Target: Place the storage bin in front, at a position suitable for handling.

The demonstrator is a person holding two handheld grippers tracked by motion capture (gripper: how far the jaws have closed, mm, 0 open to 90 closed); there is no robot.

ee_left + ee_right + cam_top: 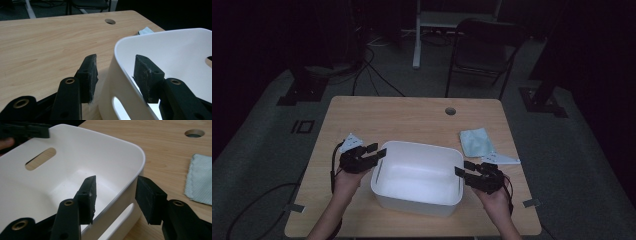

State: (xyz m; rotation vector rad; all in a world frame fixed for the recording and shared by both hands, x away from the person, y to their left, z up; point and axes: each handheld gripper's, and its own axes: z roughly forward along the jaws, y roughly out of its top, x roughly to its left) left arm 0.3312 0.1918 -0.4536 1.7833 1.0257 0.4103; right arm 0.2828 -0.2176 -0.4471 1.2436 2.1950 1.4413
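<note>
White plastic tub (417, 176) sitting on the wooden table (412, 117), toward the person's edge, empty inside, with a slot handle cut into each short wall. Person is standing at the near side, one hand-held gripper at each end of the tub. Left gripper (373, 151) is straddling the tub's left wall: in the left gripper view (116, 75) one jaw is hanging outside the wall, the other inside the tub, the rim running between them, pads standing clear of the plastic, so jaws parted and not clamping. Right gripper (464, 169) is doing the same at the tub's right wall; in the right gripper view (116, 195) a gap is showing on both sides of the rim. Pale blue-green cloth (477, 141) lying flat beyond the tub's right end, apart from it. Round cable hole (450, 110) in the tabletop behind the tub.
</note>
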